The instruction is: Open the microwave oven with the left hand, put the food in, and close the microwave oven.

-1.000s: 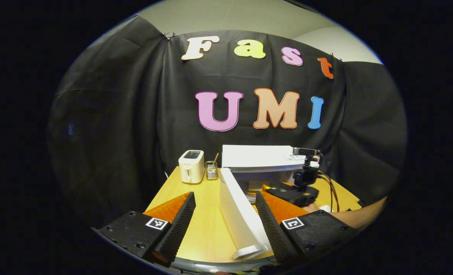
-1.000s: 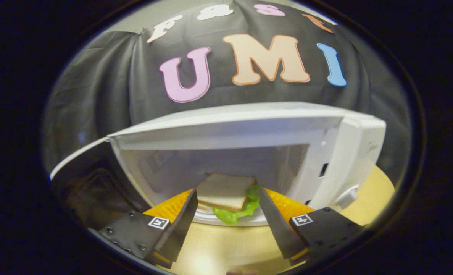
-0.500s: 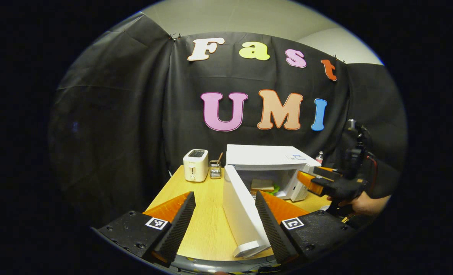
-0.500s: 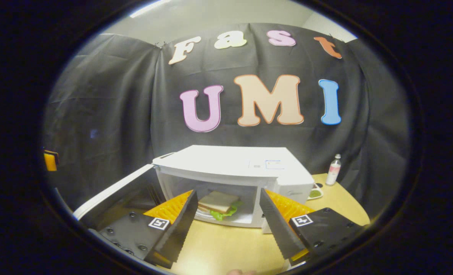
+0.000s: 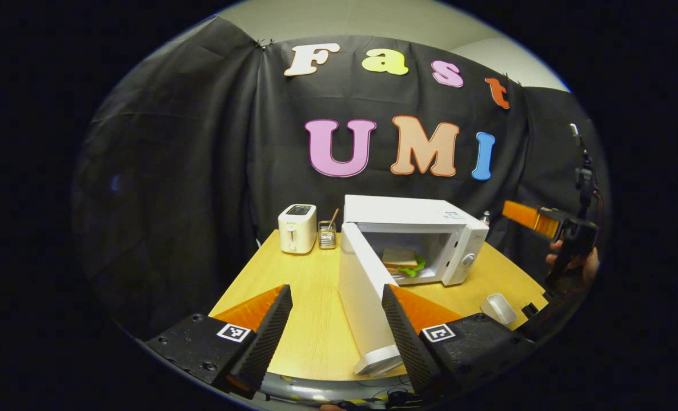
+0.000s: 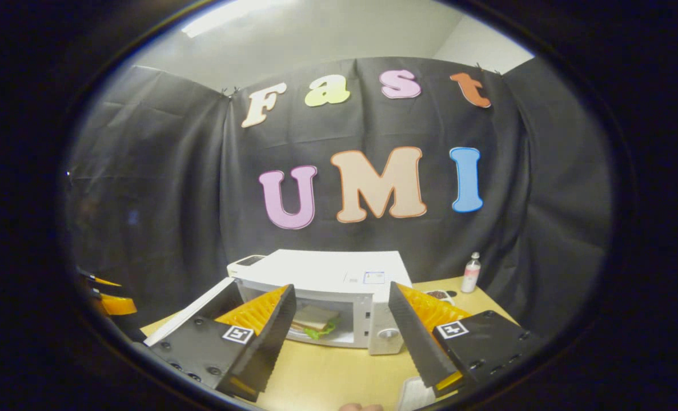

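Inside the open microwave (image 5: 424, 228), sandwich (image 5: 402, 260) lies beyond both parted tongs (image 5: 333, 337).

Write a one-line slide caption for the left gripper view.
Open left gripper faces a microwave with its door swung open and a sandwich inside.

I am seeing no readable text. A small label is sitting on the microwave (image 6: 339, 285) top, too small for me to read. Square coded markers are showing on both grippers, carrying no letters or numbers.
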`<action>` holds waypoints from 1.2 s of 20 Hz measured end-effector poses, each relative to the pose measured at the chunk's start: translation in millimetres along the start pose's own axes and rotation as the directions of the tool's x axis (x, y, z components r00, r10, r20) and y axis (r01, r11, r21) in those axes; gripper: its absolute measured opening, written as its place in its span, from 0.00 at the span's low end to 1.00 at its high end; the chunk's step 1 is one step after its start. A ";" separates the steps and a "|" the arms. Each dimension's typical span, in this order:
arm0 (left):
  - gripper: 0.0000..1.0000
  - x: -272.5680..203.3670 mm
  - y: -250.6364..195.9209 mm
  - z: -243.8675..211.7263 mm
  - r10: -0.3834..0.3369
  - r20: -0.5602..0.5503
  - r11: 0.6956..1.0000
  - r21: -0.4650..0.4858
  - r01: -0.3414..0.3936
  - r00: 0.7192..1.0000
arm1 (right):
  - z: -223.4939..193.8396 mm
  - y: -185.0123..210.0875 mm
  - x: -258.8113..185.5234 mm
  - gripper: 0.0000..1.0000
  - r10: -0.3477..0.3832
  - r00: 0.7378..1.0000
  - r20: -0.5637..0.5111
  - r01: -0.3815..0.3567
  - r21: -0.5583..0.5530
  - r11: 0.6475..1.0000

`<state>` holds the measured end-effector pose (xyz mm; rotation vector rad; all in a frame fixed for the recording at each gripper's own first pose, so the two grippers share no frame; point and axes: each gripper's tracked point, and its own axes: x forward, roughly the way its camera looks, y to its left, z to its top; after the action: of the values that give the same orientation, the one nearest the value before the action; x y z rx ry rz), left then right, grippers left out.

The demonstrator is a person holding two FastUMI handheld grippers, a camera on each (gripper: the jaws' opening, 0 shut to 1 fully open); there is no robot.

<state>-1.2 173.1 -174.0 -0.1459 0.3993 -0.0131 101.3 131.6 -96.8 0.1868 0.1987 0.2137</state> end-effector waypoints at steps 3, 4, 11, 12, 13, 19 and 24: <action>0.93 1.3 11.6 -10.0 0.034 -0.015 0.999 -0.014 -0.034 0.999 | 19.8 -17.2 -3.7 0.99 -0.005 0.999 0.031 0.005 -0.009 1.000; 0.93 2.2 13.7 -14.6 0.047 -0.024 0.999 -0.014 -0.047 0.999 | 24.9 -20.1 -3.0 0.99 0.000 0.999 0.043 0.000 -0.004 1.000; 0.00 5.9 39.6 -65.4 0.206 -0.131 0.978 0.044 -0.202 0.970 | 36.1 -38.5 -4.5 0.92 0.035 0.996 0.080 -0.035 -0.012 0.999; 0.00 1.8 29.4 -79.9 0.193 -0.169 0.981 0.048 -0.187 0.966 | 37.9 -41.0 -5.0 0.92 0.036 0.996 0.087 -0.036 -0.008 0.999; 0.00 0.7 23.4 -88.4 0.192 -0.182 0.981 0.059 -0.184 0.964 | 37.8 -43.5 -2.8 0.92 0.039 0.995 0.087 -0.039 -0.008 0.999; 0.00 10.1 -8.3 -116.9 0.193 -0.225 0.979 0.104 -0.173 0.955 | 35.8 -68.6 1.4 0.92 0.038 0.996 0.086 -0.039 0.017 0.999; 0.00 21.0 -30.9 -118.3 0.204 -0.214 0.979 0.051 -0.198 0.955 | 37.4 -77.7 4.0 0.92 0.086 0.992 0.093 -0.083 -0.034 0.996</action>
<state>-27.4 125.3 -285.4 -0.0741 0.6323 0.1672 128.1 51.9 -77.3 0.1749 0.0938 0.2914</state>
